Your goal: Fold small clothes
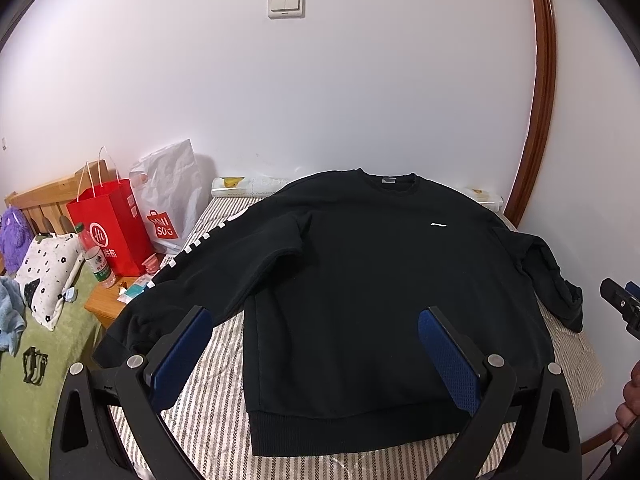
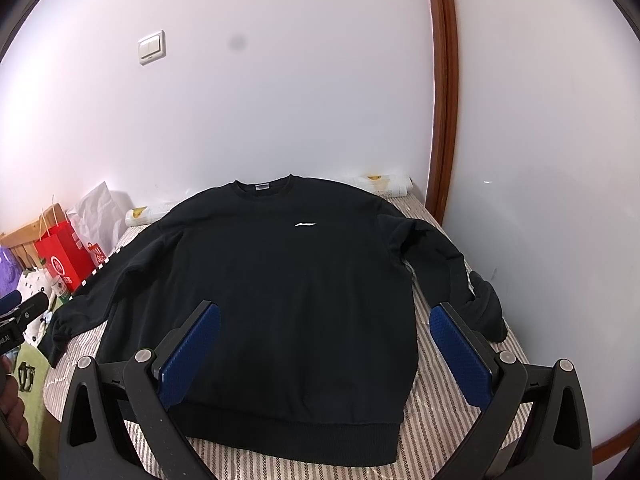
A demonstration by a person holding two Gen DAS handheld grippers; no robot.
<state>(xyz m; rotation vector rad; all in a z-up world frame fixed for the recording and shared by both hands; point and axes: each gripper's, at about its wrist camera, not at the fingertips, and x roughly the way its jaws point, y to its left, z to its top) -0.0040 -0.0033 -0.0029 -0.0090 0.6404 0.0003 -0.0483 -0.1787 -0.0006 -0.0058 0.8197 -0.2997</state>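
Observation:
A black sweatshirt (image 1: 360, 280) (image 2: 272, 280) lies flat and face up on the striped bed cover (image 1: 208, 420) (image 2: 440, 400), collar toward the wall, a small white logo on its chest. Both sleeves spread outward; the left one carries white squares. My left gripper (image 1: 314, 316) hovers open over the lower left of the body, blue pads wide apart. My right gripper (image 2: 326, 312) hovers open over the lower right, near the hem. Neither holds cloth. The right gripper's tip (image 1: 622, 304) shows at the left view's right edge.
A white wall runs behind the bed, with a brown wooden frame (image 1: 540, 120) at the right. To the left stand a red paper bag (image 1: 112, 228), a white bag (image 1: 172, 200), a bottle (image 1: 96, 256) on a wooden stand, and a spotted pillow (image 1: 48, 276).

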